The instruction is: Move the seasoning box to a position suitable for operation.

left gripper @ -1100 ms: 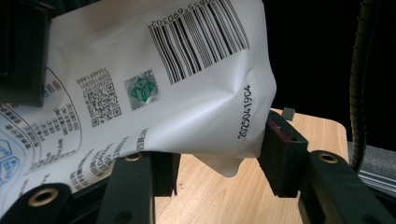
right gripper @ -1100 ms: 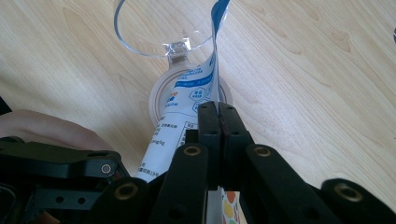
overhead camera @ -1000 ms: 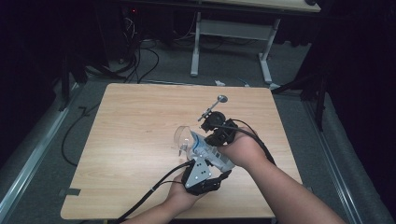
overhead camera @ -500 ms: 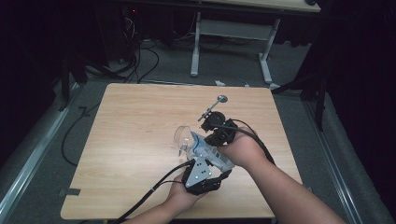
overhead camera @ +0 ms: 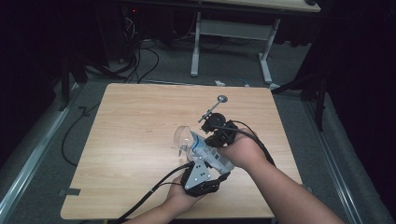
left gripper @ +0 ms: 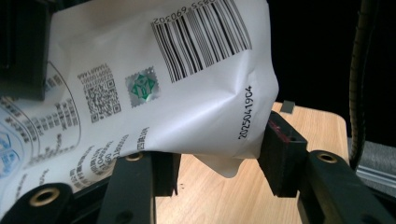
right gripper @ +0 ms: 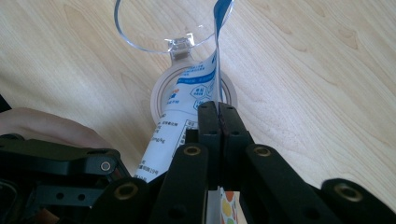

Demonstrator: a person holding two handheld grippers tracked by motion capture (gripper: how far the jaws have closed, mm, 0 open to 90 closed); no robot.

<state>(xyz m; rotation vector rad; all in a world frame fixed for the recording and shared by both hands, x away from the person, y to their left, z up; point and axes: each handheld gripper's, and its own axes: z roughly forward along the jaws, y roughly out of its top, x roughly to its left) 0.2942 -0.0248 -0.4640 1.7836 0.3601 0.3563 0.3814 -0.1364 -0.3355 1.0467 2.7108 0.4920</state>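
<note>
White and blue, the printed pouch (overhead camera: 204, 150) bears a barcode and a date stamp and is creased where it is gripped. It hangs tilted over the desk (overhead camera: 135, 121), its mouth at a clear measuring cup (overhead camera: 183, 138). The left gripper (left gripper: 219, 163) clamps its jaws on the pouch's lower corner; the right gripper (right gripper: 218, 116) has its jaws pressed together, pinching the pouch's thin upper edge. Pouring seems to be in hand; next, the pouch's bottom likely needs lifting higher.
</note>
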